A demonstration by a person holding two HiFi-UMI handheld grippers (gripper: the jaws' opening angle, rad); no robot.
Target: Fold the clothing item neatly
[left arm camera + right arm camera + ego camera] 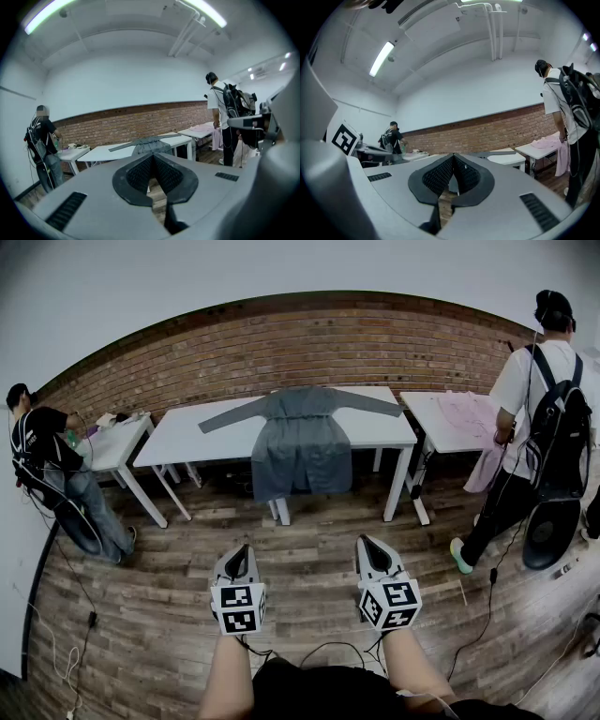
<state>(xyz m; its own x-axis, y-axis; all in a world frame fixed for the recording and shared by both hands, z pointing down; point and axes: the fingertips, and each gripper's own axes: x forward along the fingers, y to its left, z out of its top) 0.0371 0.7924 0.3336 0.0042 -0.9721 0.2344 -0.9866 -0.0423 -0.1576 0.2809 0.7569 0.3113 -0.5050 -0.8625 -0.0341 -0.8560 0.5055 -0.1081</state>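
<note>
Grey left tool (243, 551) and right tool (367, 545) are closed, empty

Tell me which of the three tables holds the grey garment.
The middle table: the grey garment lies spread on it, hem hanging over the front. The right table holds a pink one.

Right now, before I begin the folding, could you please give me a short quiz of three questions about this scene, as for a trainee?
1. True or false: the grey garment lies folded on the middle table.
2. The left gripper and right gripper are: A open; B shut, empty; C shut on cloth.
3. What colour is the clothing on the right-hand table?
Key: 1 false, it lies spread, sleeves out. 2 B. 3 pink.
</note>
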